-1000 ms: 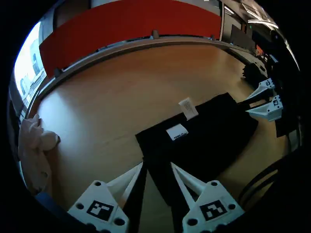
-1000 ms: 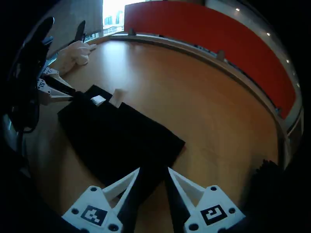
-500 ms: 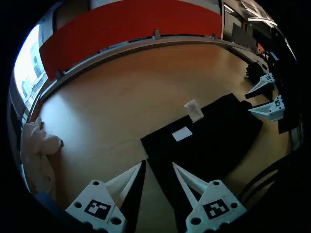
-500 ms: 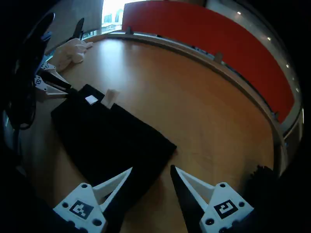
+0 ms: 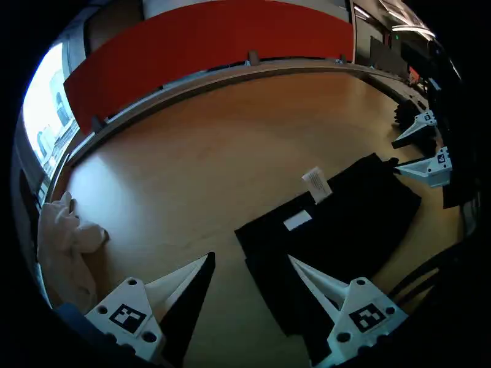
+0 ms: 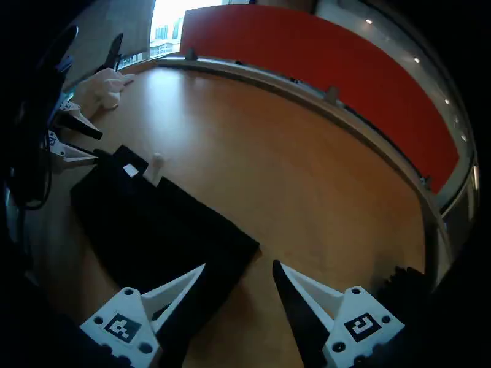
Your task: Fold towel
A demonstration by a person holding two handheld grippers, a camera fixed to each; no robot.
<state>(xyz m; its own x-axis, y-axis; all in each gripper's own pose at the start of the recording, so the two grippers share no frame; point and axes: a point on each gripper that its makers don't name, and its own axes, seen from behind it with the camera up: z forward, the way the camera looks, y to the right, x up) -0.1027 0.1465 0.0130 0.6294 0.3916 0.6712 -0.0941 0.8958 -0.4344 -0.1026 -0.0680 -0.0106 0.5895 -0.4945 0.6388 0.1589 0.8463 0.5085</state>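
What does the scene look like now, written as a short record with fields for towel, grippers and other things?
surface: wooden table
towel: black towel, lying flat on the table, looks folded
tag: white tag sticking out at the towel's far edge
left gripper: fingers open, holding nothing
right gripper: fingers open, holding nothing
other: cream cloth bunched near the table edge

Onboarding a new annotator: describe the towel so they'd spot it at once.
On the wooden table below the red wall panel, look between the left gripper and right gripper. The towel lies flat there as a dark rectangle. It is black with a white tag, unlike the crumpled pale cloth near the table's edge.
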